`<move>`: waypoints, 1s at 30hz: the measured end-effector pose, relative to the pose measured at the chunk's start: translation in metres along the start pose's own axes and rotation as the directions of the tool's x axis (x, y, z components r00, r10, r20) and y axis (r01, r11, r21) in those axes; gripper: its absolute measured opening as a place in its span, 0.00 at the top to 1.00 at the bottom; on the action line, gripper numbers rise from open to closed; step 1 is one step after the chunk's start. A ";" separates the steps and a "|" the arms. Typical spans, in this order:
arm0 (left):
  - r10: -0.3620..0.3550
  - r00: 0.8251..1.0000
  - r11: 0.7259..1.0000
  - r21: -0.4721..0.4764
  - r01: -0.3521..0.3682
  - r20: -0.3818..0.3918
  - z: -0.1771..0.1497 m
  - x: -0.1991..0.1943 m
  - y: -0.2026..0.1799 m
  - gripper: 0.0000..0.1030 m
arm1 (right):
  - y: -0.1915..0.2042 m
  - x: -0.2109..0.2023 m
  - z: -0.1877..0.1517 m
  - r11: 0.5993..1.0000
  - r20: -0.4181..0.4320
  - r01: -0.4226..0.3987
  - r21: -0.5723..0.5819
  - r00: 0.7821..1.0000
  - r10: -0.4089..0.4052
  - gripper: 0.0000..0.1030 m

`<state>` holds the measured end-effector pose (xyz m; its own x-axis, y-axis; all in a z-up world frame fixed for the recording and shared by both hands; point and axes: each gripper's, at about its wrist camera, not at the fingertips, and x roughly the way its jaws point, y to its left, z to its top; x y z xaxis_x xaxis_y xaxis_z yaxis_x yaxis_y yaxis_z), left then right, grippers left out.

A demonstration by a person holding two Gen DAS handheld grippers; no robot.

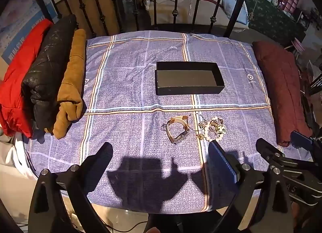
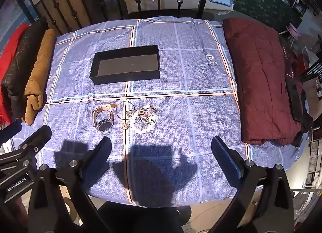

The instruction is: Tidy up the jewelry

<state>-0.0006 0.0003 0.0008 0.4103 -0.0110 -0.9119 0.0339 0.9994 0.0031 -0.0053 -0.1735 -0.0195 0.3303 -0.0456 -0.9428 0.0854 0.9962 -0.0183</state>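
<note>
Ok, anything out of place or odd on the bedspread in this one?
Only the jewelry pile: beads, rings and a thin hoop lie tangled in a heap beside the watch, all outside the empty black box. Nothing looks spilled or damaged. Both grippers hover open, holding nothing.

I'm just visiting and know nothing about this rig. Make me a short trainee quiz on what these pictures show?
1. True or false: the black box already holds jewelry.
2. Which lies nearer the tan jacket: the watch or the bead bracelet?
3. Multiple choice: the left gripper and right gripper are A) both open and empty, B) both holding something, C) one holding the watch.

Key: 1 false, the box is empty; 2 the watch; 3 A.
</note>
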 end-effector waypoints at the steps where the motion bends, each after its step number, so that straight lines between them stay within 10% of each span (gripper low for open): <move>1: 0.002 1.000 1.000 0.000 -0.002 0.001 0.000 0.000 0.000 0.09 | 0.000 0.000 -0.001 1.000 -0.001 -0.003 0.000 1.000 0.003 0.05; 30: 0.045 0.999 0.999 0.018 -0.045 -0.010 0.004 -0.005 0.000 0.06 | 0.000 -0.009 0.008 1.000 0.032 -0.027 0.008 0.999 0.027 0.05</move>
<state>0.0011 -0.0001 0.0070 0.4025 0.0344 -0.9148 0.0315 0.9982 0.0514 -0.0011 -0.1740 -0.0085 0.3627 -0.0212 -0.9316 0.0838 0.9964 0.0100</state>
